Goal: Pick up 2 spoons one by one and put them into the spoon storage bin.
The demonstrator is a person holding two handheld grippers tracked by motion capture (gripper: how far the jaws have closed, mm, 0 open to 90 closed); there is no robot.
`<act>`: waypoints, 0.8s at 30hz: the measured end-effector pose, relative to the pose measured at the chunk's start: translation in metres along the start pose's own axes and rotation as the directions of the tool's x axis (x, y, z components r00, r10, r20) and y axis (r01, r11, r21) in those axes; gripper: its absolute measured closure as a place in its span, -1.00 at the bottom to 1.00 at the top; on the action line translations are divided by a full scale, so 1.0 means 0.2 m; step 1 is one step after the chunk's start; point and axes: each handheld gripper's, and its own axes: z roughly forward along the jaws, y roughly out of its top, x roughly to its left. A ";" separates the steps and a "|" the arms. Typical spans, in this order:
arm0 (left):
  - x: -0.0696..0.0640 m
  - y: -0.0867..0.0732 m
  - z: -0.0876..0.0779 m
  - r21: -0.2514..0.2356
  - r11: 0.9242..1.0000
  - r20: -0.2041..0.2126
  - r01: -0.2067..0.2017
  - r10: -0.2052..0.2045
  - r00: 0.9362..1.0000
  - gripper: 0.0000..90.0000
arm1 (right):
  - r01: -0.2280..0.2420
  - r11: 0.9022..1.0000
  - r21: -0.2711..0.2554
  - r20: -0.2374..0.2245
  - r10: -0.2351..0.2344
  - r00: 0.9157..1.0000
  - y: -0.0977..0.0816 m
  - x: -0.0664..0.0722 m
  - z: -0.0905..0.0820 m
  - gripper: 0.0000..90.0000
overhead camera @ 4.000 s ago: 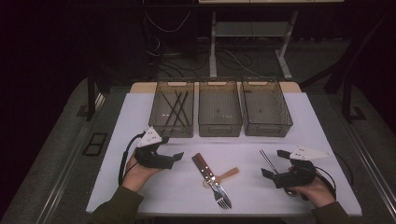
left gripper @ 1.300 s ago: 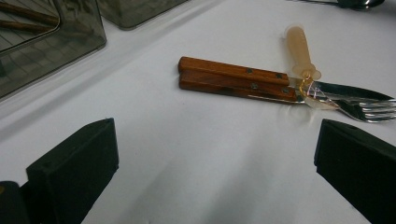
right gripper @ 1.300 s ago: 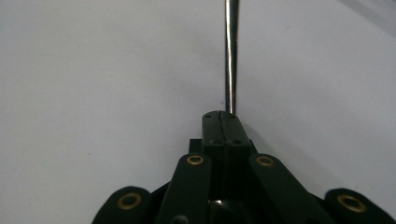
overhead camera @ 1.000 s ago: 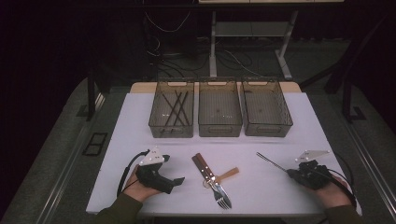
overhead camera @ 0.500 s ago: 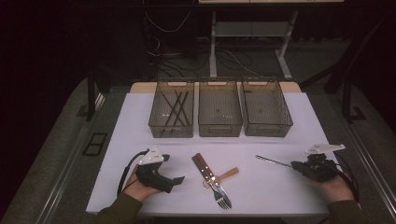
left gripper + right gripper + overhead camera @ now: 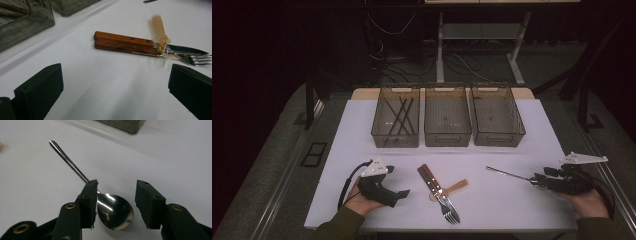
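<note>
Three bins (image 6: 447, 121) are counted, four sticks (image 6: 400, 116), one spoon (image 6: 110, 206), two wooden-handled utensils (image 6: 124, 43), one plastic utensil (image 6: 158, 27).

Spoon (image 6: 508, 173) right of fork (image 6: 447, 205), before trays (image 6: 497, 138)

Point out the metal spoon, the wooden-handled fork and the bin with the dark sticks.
metal spoon (image 6: 115, 213), right gripper view, on the bowl.
wooden-handled fork (image 6: 120, 38), left gripper view, on the wooden handle.
bin with dark sticks (image 6: 395, 141), high view, on its front wall.
</note>
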 end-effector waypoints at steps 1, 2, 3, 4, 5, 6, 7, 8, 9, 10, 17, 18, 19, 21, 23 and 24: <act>0.00 0.00 0.00 -0.001 1.000 0.000 0.000 0.000 1.000 -1.00 | -0.001 1.000 0.008 0.000 0.001 1.000 -0.01 -0.01 0.01 0.12; 0.00 0.00 0.00 0.000 1.000 0.000 0.000 0.000 1.000 -1.00 | -0.010 1.000 0.020 -0.003 0.010 1.000 -0.02 -0.01 0.01 0.11; 0.00 0.00 0.00 0.000 1.000 0.000 -0.001 0.001 1.000 -1.00 | -0.009 1.000 0.029 -0.004 0.009 1.000 -0.02 -0.02 0.02 0.10; 0.00 0.00 0.00 -0.001 1.000 0.000 -0.001 0.001 1.000 -1.00 | -0.015 0.999 0.036 -0.009 0.015 1.000 -0.03 -0.02 0.03 0.10; 0.00 0.00 0.00 -0.001 1.000 0.000 0.001 -0.001 1.000 -1.00 | -0.008 0.999 0.040 -0.013 0.009 1.000 -0.03 -0.03 0.04 0.09; 0.00 0.00 0.00 0.000 1.000 0.001 0.002 -0.002 1.000 -1.00 | -0.011 0.999 0.049 -0.019 0.012 1.000 -0.04 -0.03 0.04 0.09; 0.00 0.00 0.00 0.000 1.000 0.001 0.002 -0.002 1.000 -1.00 | -0.016 0.998 0.057 -0.023 0.017 1.000 -0.04 -0.03 0.05 0.09; 0.00 0.00 0.00 0.000 1.000 0.002 0.002 -0.002 1.000 -1.00 | -0.017 0.998 0.063 -0.028 0.019 0.999 -0.04 -0.03 0.05 0.09; 0.00 0.00 0.00 0.000 1.000 0.003 0.001 -0.001 1.000 -1.00 | -0.015 0.998 0.065 -0.029 0.017 0.999 -0.04 -0.03 0.06 0.09; 0.00 0.00 0.00 0.000 1.000 0.003 0.001 -0.001 1.000 -1.00 | -0.013 0.997 0.070 -0.032 0.016 0.999 -0.05 -0.04 0.06 0.10; -0.01 0.00 0.01 0.002 1.000 0.007 -0.002 0.002 1.000 -1.00 | 0.021 0.997 0.077 -0.043 -0.018 0.999 -0.06 -0.02 0.06 0.22; -0.01 0.00 0.01 0.003 1.000 0.007 -0.002 0.002 1.000 -1.00 | 0.029 0.997 0.076 -0.043 -0.026 0.999 -0.06 -0.02 0.06 0.25; -0.01 0.00 0.01 0.003 1.000 0.006 -0.002 0.002 1.000 -1.00 | 0.037 0.996 0.079 -0.051 -0.033 0.998 -0.06 -0.02 0.06 0.27; -0.01 0.00 0.01 0.003 1.000 0.006 -0.001 0.001 1.000 -1.00 | 0.054 0.995 0.081 -0.050 -0.050 0.998 -0.06 -0.01 0.06 0.35; -0.01 0.00 0.01 0.005 1.000 0.006 -0.002 0.002 1.000 -1.00 | 0.063 0.995 0.078 -0.058 -0.058 0.997 -0.07 -0.01 0.06 0.44; -0.01 0.00 0.01 0.007 1.000 0.005 -0.005 0.005 1.000 -1.00 | 0.064 0.995 0.080 -0.057 -0.060 0.997 -0.07 -0.01 0.06 0.46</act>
